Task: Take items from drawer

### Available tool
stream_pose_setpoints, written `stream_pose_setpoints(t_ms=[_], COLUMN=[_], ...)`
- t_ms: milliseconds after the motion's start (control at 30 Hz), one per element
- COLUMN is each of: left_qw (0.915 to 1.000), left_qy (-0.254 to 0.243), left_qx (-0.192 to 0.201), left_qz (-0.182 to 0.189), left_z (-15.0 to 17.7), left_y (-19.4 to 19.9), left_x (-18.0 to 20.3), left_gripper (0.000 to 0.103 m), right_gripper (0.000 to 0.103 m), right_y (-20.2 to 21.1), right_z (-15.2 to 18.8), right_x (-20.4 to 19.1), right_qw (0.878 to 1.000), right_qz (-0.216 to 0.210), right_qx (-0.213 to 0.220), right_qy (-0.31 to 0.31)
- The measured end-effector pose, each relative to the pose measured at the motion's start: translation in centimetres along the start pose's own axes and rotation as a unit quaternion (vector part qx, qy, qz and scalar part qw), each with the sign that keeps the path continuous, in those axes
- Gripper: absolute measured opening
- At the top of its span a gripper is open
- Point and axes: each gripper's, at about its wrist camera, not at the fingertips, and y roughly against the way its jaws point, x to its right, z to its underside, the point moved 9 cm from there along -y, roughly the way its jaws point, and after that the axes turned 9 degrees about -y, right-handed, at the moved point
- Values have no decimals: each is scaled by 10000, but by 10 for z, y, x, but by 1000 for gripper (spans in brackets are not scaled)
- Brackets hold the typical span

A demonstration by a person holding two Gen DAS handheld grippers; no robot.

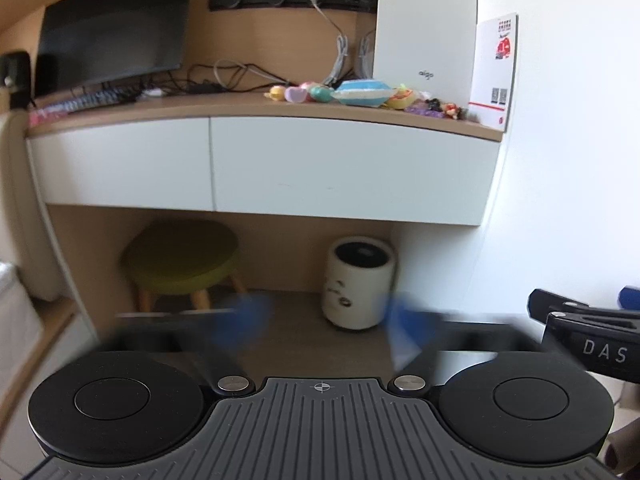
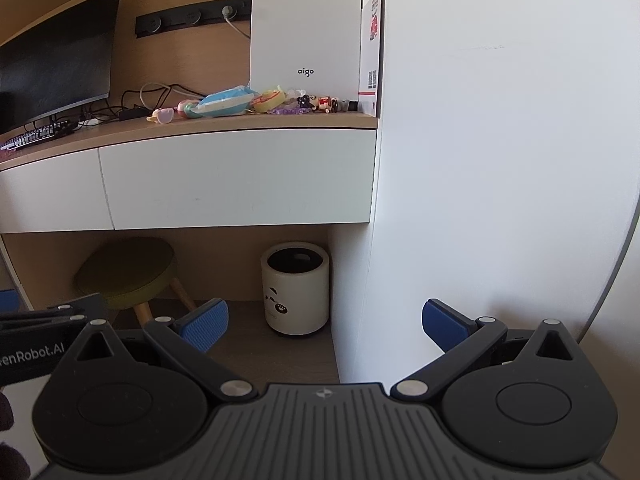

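The drawer [image 2: 236, 176] I'm after sits shut under the desk top [image 2: 224, 128], its flat white front flush with the neighbouring front to its left, and I see no handle or knob on it, so whatever is inside is hidden from me. That's my first worry: with nothing to hook, I judge my pads may just skid off the smooth face or the lower edge. My right gripper [image 2: 324, 320] hangs well back from it, blue pads spread wide with nothing between them, aimed more at the white bin [image 2: 296, 292] on the floor than at the drawer. My left gripper [image 1: 324, 320] is low too, its pads smeared by blur, apart with only air between them, so I call it partly spread and empty. The two tools sit close side by side, and they could knock together if I reach with both. On the desk top, a heap of small toys and packets [image 2: 248, 104] lies right above the drawer edge; a clumsy pull upward could sweep them off. The green stool [image 2: 128, 272] stands below, clear for now.
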Motion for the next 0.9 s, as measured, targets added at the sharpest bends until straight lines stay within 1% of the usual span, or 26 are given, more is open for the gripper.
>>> stream_pose_setpoints(t_ms=[33, 100, 200, 233, 300, 333, 400, 433, 467, 533, 600, 700, 800, 900], left_qw=[9999, 9994, 9976, 9974, 9977, 9978, 9986, 9987, 9989, 9991, 9991, 9990, 9994, 9992], left_qy=[92, 232, 351, 354, 299, 225, 97, 48, 28, -11, -74, 36, -94, -54], left_qx=[-115, -159, -60, -42, -128, -123, -32, -66, -148, -386, -420, -440, -306, -363], left_qz=[-22, 186, 591, 620, 594, 615, 524, 506, 450, 164, 32, 117, 154, 143], left_z=[2, 2, 0, -1, 0, -1, -6, -9, -11, -11, -14, -19, -28, -34], left_y=[-6, -15, -24, -27, -35, -39, -43, -46, -51, -59, -65, -73, -78, -85], left_x=[-2, -5, -6, -6, -10, -10, -15, -16, -19, -25, -31, -40, -45, -49], left_gripper=[12, 12, 12, 12, 12, 12, 12, 12, 12, 12, 12, 12, 12, 12], right_gripper=[103, 103, 103, 103, 103, 103, 103, 103, 103, 103, 103, 103, 103, 103], right_y=[-1, -3, -6, -8, -11, -13, -16, -17, -18, -21, -26, -29, -33, -33], right_z=[-1, -3, -6, -7, -9, -9, -12, -14, -16, -22, -27, -33, -35, -37], right_x=[1, 4, 7, 6, 4, 2, -4, -7, -9, -13, -16, -22, -27, -31], right_qw=[10000, 10000, 9999, 9999, 9998, 9997, 9993, 9990, 9988, 9985, 9985, 9985, 9982, 9980], right_qz=[6, 43, 128, 147, 183, 189, 195, 204, 206, 228, 266, 328, 392, 439], right_qx=[-6, 1, 13, 13, -35, -69, -131, -152, -158, -158, -160, -144, -202, -250], right_qy=[-34, -72, -54, -41, 44, 122, 286, 358, 409, 467, 453, 419, 406, 391])
